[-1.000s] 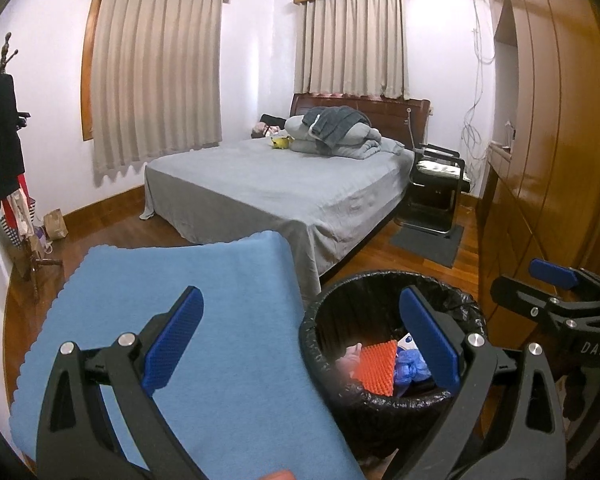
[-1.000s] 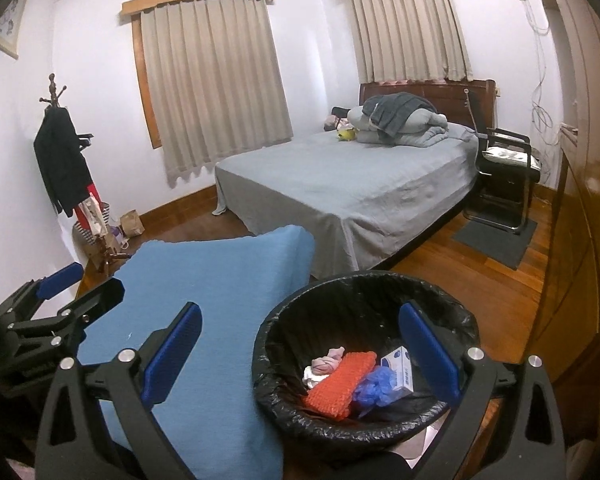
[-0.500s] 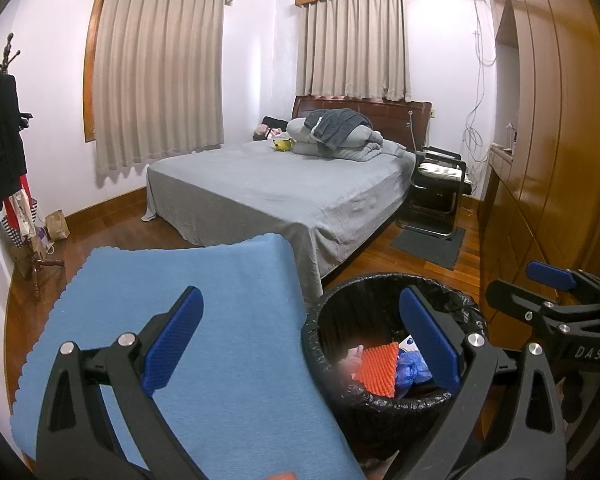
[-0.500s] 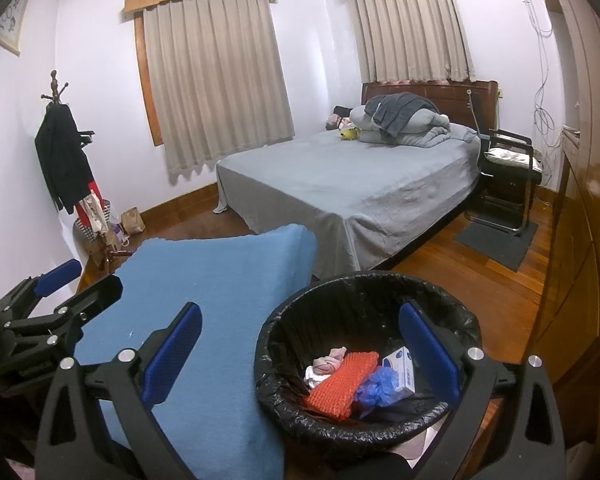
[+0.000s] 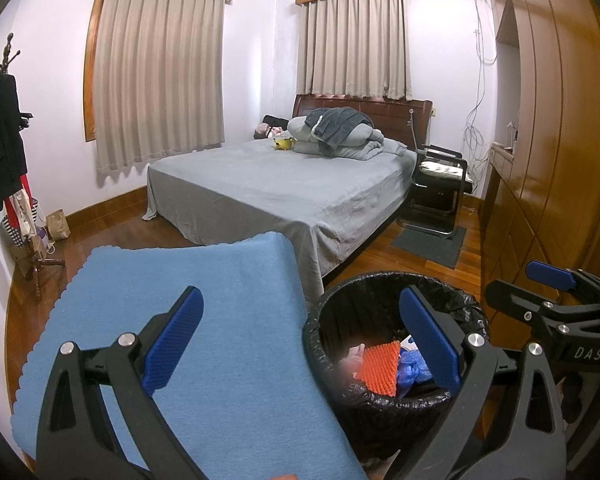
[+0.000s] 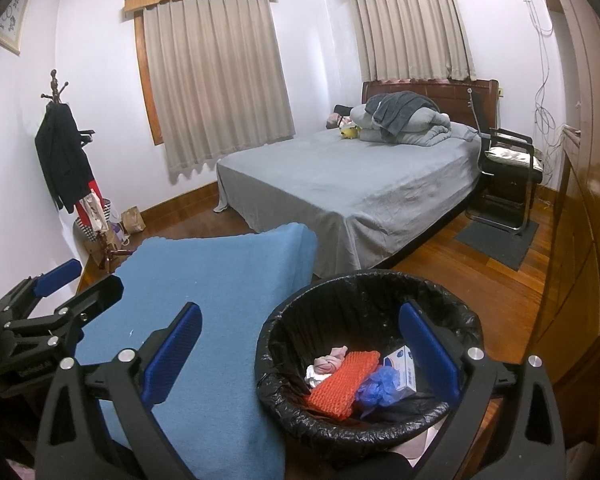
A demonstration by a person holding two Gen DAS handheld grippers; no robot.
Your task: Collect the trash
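A round bin with a black liner point(image 6: 466, 330) point(image 5: 470, 312) stands low at the right of a blue cloth-covered surface point(image 6: 220, 292) point(image 5: 204, 280). Inside lie an orange mesh piece point(image 6: 340, 380) point(image 5: 380, 368), a crumpled blue glove point(image 6: 376, 386), a small white box point(image 6: 400, 366) and a pinkish wad point(image 6: 332, 360). My right gripper point(image 6: 300, 356) is open, held above the bin's left rim, nothing between its fingers. My left gripper point(image 5: 300, 344) is also open and empty, over the cloth's right edge. Each gripper shows at the edge of the other's view.
A bed with a grey sheet point(image 6: 360, 184) fills the room's middle, bedding piled at its head. A black chair point(image 6: 508, 172) and a dark mat point(image 6: 496, 236) sit to the right, wooden wardrobes point(image 5: 560, 140) along the right wall. A coat stand point(image 6: 64, 160) stands left.
Both views have drifted slightly: the bin and the cloth sit a little lower and nearer. Both grippers stay open and nothing has been picked up or dropped.
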